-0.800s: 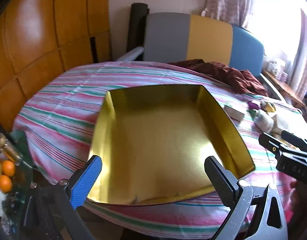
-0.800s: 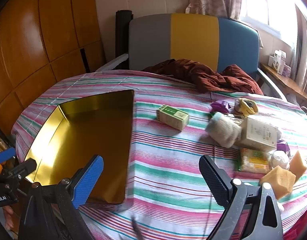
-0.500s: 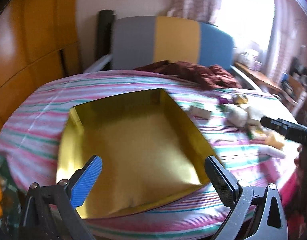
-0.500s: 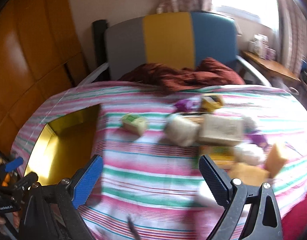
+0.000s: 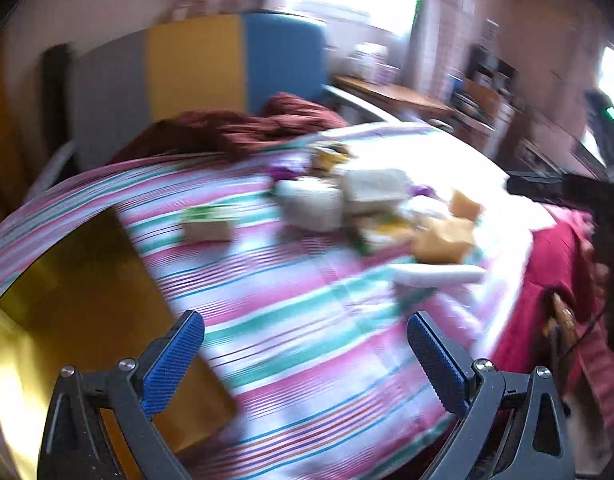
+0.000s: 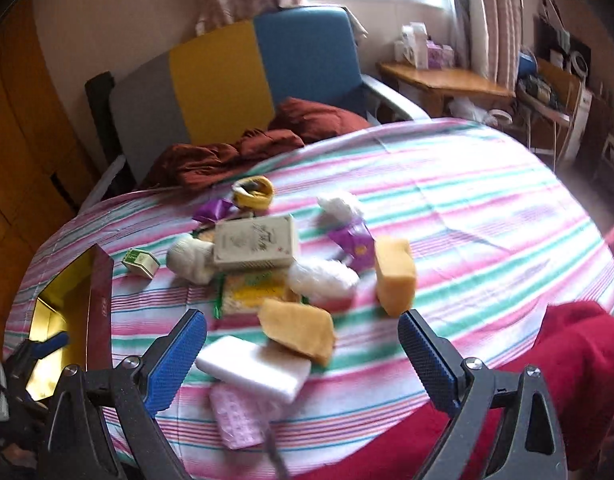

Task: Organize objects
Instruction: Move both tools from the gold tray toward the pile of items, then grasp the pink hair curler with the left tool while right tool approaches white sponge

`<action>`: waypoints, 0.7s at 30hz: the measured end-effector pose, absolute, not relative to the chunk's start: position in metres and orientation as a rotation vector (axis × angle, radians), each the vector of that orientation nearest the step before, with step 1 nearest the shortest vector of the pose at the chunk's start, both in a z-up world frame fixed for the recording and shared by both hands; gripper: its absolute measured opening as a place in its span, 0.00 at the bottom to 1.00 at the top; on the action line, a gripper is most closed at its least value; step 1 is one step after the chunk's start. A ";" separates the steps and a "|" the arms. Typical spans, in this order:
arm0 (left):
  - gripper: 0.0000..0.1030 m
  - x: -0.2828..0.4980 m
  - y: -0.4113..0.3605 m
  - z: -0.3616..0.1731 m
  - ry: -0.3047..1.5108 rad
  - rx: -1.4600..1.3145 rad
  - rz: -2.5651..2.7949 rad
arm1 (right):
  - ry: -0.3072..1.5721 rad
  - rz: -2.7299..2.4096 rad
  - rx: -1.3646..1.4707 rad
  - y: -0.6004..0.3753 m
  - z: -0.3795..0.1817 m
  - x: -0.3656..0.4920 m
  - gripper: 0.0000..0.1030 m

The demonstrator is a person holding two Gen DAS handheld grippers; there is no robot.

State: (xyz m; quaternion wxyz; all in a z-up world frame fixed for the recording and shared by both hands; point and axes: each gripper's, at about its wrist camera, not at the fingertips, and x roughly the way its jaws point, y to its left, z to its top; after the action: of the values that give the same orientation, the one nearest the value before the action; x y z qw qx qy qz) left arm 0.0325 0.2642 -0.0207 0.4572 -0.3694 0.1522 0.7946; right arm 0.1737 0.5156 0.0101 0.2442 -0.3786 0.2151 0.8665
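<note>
Two grippers stand wide, with nothing between the fingers – the left gripper [image 5: 305,354] over the striped cloth [image 5: 307,320], the right gripper [image 6: 303,354] low in its frame above a white block [image 6: 253,368]. Just beyond this block lie two yellow sponges [image 6: 297,332] and a cream box [image 6: 255,246], in the middle of the right view. At the left edge of both views sits the gold box [image 6: 53,296]. The left view is blurred – small things there are hard to tell.
</note>
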 end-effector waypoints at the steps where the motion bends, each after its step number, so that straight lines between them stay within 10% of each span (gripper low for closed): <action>1: 0.98 0.040 0.276 -0.024 0.398 -0.897 1.914 | 0.602 2.364 -1.040 0.518 0.008 0.175 0.96; 21: 0.90 0.089 0.393 -0.080 0.650 -0.780 1.489 | 0.798 2.332 -1.153 0.549 -0.021 0.175 0.96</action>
State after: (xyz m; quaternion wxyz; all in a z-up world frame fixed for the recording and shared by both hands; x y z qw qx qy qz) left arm 0.0887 0.3934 -0.0796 0.6210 -0.3393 0.2826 0.6476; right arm 0.1746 0.5493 -0.0212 0.2088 -0.4143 0.2868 0.8381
